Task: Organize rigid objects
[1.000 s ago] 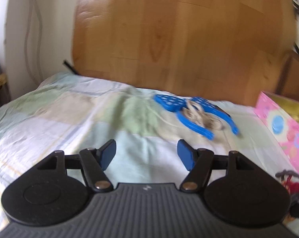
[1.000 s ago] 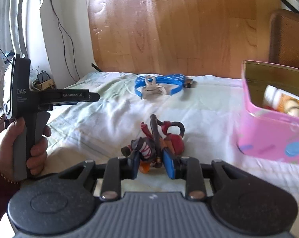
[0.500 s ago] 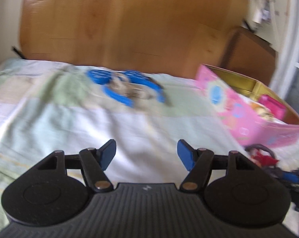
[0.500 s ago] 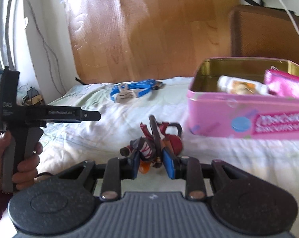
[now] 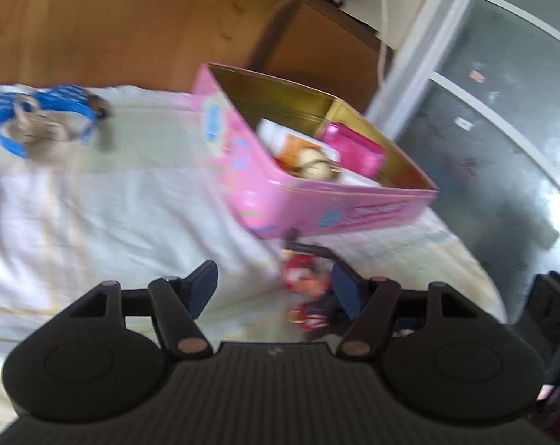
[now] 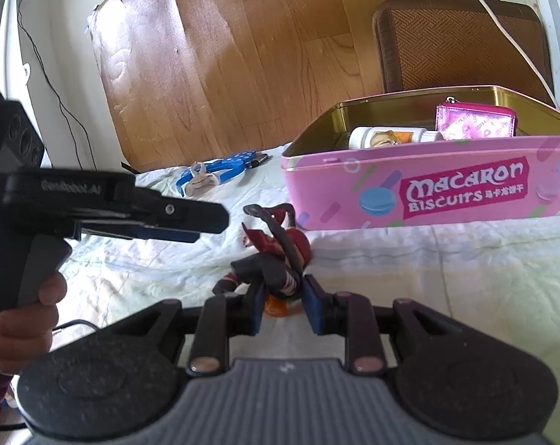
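A red and black figurine (image 6: 276, 256) with an orange base is clamped between my right gripper (image 6: 282, 302) fingers, just above the white bedsheet. It also shows in the left wrist view (image 5: 306, 285). My left gripper (image 5: 276, 289) is open and empty, with the figurine near its right finger. The left gripper body (image 6: 105, 204) reaches in from the left in the right wrist view. An open pink Macaron Biscuits tin (image 6: 447, 189) stands to the right of the figurine, also in the left wrist view (image 5: 317, 200). It holds a white bottle (image 6: 387, 137) and a pink pouch (image 6: 476, 120).
A blue dotted hairband with a beige piece on it (image 6: 213, 176) lies at the far side of the bed, also in the left wrist view (image 5: 39, 122). A brown woven chair (image 6: 461, 40) stands behind the tin. Wooden floor lies beyond the bed.
My left gripper has swung right, from the hairband toward the tin and figurine. My right gripper has carried the figurine closer to the tin, still shut on it.
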`<state>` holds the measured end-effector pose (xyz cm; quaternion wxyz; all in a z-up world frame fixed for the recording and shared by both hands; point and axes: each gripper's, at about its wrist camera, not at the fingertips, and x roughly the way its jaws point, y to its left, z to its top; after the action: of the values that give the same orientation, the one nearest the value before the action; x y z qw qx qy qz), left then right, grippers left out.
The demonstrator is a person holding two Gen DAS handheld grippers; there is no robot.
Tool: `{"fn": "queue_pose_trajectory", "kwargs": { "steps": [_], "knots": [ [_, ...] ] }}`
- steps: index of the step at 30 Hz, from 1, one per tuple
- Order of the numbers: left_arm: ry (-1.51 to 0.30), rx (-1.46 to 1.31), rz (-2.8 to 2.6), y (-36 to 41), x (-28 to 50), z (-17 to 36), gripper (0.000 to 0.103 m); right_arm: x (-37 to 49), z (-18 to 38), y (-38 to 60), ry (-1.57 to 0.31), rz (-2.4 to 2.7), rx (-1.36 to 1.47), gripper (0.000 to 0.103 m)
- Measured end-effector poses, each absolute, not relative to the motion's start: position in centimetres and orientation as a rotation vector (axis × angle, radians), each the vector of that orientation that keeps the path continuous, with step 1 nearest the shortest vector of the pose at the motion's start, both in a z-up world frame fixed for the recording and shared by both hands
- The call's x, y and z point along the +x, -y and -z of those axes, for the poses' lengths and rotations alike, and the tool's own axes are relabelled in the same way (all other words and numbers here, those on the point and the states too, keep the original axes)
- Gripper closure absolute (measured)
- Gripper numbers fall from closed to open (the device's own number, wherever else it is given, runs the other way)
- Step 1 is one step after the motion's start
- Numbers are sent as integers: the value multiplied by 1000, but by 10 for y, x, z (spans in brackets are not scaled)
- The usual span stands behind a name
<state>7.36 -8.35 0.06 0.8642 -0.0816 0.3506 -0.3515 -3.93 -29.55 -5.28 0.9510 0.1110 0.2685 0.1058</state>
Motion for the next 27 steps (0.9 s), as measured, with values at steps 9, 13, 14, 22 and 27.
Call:
{"fn": "queue_pose_trajectory", "kwargs": {
  "steps": [9,13,14,22,27],
  "knots": [
    [-777,-104,785,124,73,2,37,-42,54,287,-536,-233,162,81],
    [-783,-110,774,121,79,0,50,-46,51,284,-511,-222,144,82],
    [-775,-127,781,118,79,-4,50,-49,48,284,-492,-225,144,82],
    [-560,-71,794,135,99,-75,50,-31,-6,288,-263,-193,44,82],
    [-535,-16,799,181,151,-91,50,27,-18,316,-275,-122,55,82]
  ]
}}
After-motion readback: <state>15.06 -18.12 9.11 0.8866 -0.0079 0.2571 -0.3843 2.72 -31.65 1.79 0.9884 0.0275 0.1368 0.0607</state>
